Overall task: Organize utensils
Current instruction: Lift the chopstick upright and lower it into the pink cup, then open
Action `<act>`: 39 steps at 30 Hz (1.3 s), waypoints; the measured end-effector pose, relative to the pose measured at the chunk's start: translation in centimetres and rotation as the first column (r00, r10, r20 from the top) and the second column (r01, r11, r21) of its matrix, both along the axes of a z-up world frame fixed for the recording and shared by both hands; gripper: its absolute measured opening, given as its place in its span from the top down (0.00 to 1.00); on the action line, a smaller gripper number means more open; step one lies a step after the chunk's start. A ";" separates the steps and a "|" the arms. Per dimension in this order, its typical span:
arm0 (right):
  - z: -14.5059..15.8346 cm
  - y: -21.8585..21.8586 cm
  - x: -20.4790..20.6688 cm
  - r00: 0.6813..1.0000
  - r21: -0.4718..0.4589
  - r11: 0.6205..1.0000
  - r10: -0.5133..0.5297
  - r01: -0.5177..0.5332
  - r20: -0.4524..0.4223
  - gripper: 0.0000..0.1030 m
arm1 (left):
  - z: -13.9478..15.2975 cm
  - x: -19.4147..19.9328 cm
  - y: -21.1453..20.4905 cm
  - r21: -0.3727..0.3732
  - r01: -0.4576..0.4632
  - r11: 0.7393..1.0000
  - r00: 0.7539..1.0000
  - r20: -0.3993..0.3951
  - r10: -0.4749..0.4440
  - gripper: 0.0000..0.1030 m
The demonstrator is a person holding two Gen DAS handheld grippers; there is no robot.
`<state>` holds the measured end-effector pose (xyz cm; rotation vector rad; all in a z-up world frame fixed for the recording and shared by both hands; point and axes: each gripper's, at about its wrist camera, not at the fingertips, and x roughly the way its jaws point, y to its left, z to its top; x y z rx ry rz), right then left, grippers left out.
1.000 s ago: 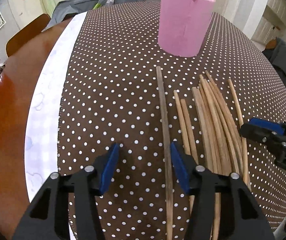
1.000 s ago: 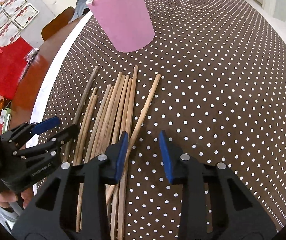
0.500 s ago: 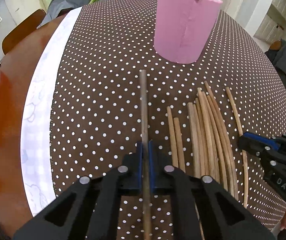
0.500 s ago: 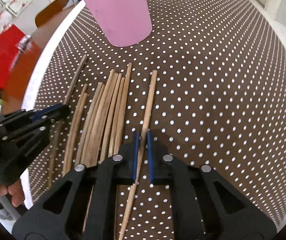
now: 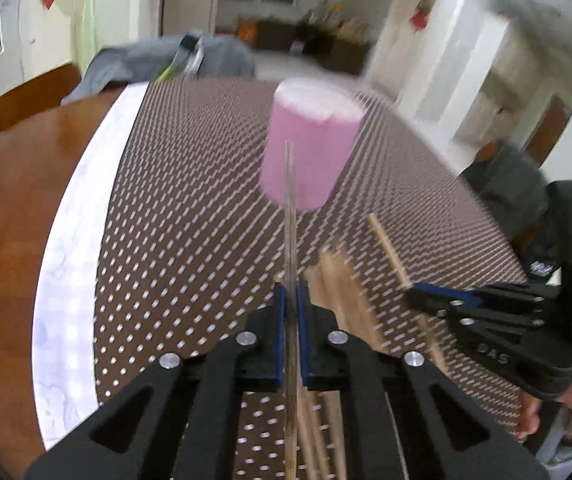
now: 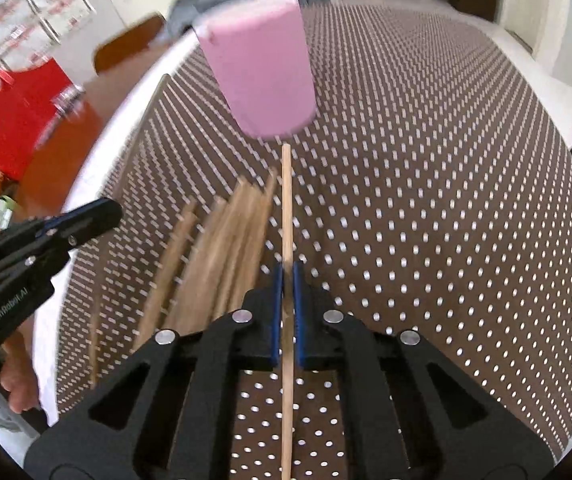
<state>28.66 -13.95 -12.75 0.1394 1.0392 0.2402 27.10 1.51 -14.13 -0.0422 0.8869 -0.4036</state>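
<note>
Polka-dot tablecloth [image 6: 426, 208] (brown, white-spotted) covers a wooden table [image 5: 9, 200].

A pink cylindrical cup [image 5: 312, 146] stands upright on the far middle of the dotted cloth, its open top facing up. Nearer lies a loose bundle of pale wooden chopsticks [image 6: 221, 248], roughly parallel and fanned, their tips pointing away toward the cup. One darker, thin chopstick [image 5: 290, 240] is raised off the cloth and points straight at the cup. A light wooden chopstick [image 6: 286, 216] is likewise lifted, just right of the bundle, its far tip near the cup's base.
</note>
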 end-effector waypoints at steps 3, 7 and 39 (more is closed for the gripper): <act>1.7 -0.8 -0.4 0.997 0.052 0.999 0.000 -0.004 0.074 0.95 | 1.8 -1.2 0.0 -0.057 0.025 0.998 0.996 0.085 -0.020 0.94; 4.1 -2.2 -1.4 0.980 0.125 0.992 -0.017 -0.008 0.198 0.95 | 4.5 -2.8 -0.3 -0.140 0.080 0.987 0.978 0.204 -0.050 0.94; 15.8 -2.0 4.2 0.725 0.140 0.990 -0.096 0.000 0.682 0.95 | 9.9 9.5 -4.0 -0.365 -0.121 0.923 0.635 0.686 0.354 0.94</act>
